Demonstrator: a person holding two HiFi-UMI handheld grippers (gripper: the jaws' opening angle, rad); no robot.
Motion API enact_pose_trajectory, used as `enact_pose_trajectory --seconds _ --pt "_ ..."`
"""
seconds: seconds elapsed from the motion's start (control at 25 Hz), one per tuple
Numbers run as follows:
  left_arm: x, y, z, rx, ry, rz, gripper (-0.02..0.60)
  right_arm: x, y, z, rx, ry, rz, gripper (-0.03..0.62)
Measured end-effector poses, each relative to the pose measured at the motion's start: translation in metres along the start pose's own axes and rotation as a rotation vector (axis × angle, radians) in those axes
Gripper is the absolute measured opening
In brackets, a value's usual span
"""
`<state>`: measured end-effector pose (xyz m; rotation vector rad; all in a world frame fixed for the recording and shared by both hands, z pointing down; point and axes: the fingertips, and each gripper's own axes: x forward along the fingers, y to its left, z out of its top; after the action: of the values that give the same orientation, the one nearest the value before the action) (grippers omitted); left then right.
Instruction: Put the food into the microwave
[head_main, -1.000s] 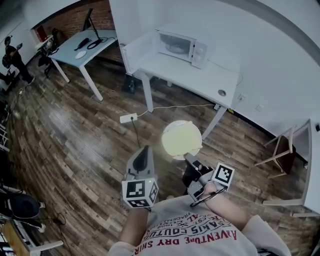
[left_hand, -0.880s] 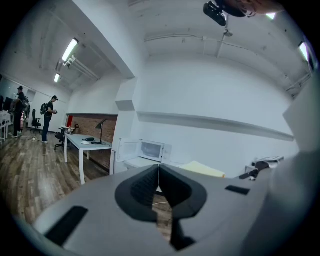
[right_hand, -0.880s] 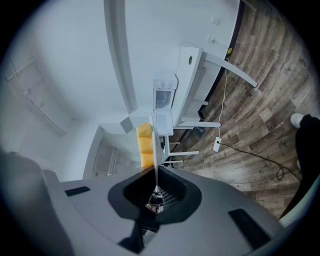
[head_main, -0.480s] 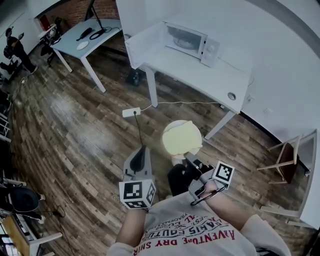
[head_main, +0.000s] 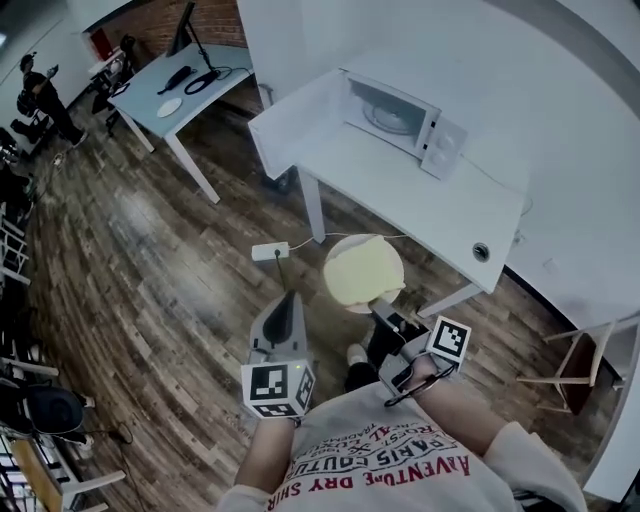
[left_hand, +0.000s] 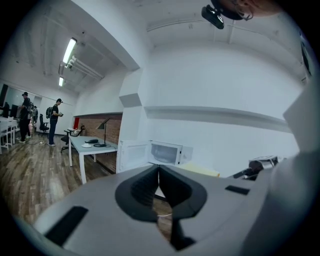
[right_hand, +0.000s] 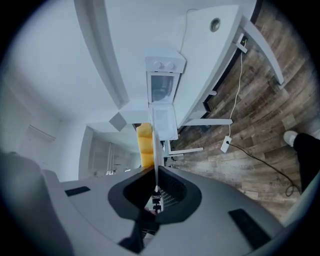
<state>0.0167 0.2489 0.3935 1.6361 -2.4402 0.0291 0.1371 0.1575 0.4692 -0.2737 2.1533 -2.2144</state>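
right gripper (right_hand: 156, 186) clamped on plate (head_main: 340, 298) rim, food (head_main: 362, 268) on it, over the floor near the table (head_main: 430, 195); microwave (head_main: 402, 112) open; left gripper (left_hand: 159, 172) jaws together, empty.

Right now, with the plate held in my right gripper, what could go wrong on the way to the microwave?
1. The right gripper pinches the plate only at its near rim, so the plate may tip and the yellow food slide off.
2. A power strip lies on the floor before the table: a possible trip hazard.
3. The microwave door stands open; the plate could knock against it.
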Motion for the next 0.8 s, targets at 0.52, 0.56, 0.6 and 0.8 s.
enact_pose_trajectory --seconds 0.52,0.56,0.6,0.8 --pt "0.151 0.001 0.032 -0.015 0.003 -0.008 0.008 0.077 0.018 0.145 0.006 -0.027 0.001 0.021" --pt "0.161 0.002 0.033 -0.014 0.009 -0.011 0.008 0.081 0.016 0.152 0.012 -0.033 -0.002 0.021" --pt "0.171 0.003 0.033 -0.013 0.015 -0.015 0.008 0.085 0.015 0.159 0.019 -0.039 -0.006 0.021" --pt "0.220 0.003 0.039 0.007 0.030 -0.074 0.008 0.103 0.007 0.191 0.044 -0.086 -0.011 0.021"
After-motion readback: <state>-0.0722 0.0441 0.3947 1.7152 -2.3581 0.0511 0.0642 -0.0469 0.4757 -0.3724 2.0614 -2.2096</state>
